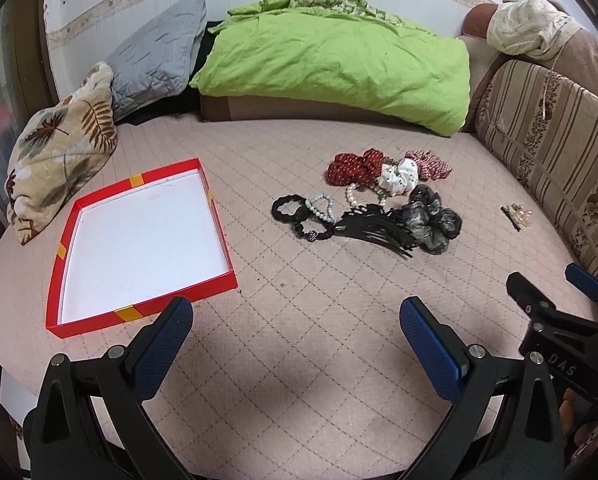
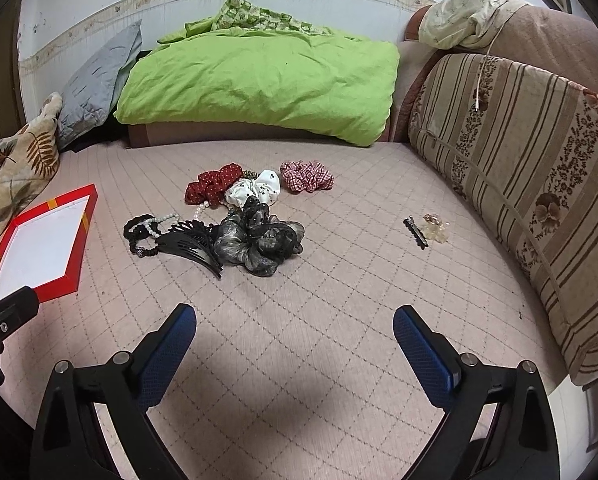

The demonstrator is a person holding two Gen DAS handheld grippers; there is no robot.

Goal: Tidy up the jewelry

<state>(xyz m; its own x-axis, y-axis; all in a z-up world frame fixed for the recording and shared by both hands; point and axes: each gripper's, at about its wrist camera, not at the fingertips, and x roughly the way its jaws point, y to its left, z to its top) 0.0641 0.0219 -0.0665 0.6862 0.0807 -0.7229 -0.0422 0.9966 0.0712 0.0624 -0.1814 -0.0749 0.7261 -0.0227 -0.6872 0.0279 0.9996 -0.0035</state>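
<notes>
- The left gripper (image 1: 297,344) hangs over the quilted pinkish bed cover (image 1: 299,360) with its blue, grid-textured rubber pads (image 1: 431,344) spread wide and nothing between them; the right gripper (image 2: 295,350) is likewise wide apart and empty, low over the same cover.
- Both sets of pads are broad and blunt, so, in my judgement, thin items could slip out or the quilt fabric could be pinched up with them.
- Just left of the left gripper lies the shallow red cardboard tray with a white floor and yellow tape at its rims (image 1: 215,280), holding nothing yet; its low wall could be knocked, sliding the light box across the soft cover.
- Ahead lies the tangled heap of jewelry and hair pieces: a glossy black plastic comb with long curved teeth (image 2: 195,246), a sheer grey-black organza scrunchie (image 2: 259,244), a black braided elastic band (image 1: 295,216), and strings of round pale pearl-like beads (image 1: 323,208).
- The beads thread under the comb and band, so lifting one would likely drag others and scatter them.
- Behind these sit three soft fabric scrunchies: red with white dots (image 1: 353,168), white with dark dots (image 1: 399,174), and red-white checked (image 2: 307,176).
- Well apart to the right lie a slim black hair clip (image 2: 415,232) and small amber translucent clips (image 2: 435,228), easy to overlook or crush.
</notes>
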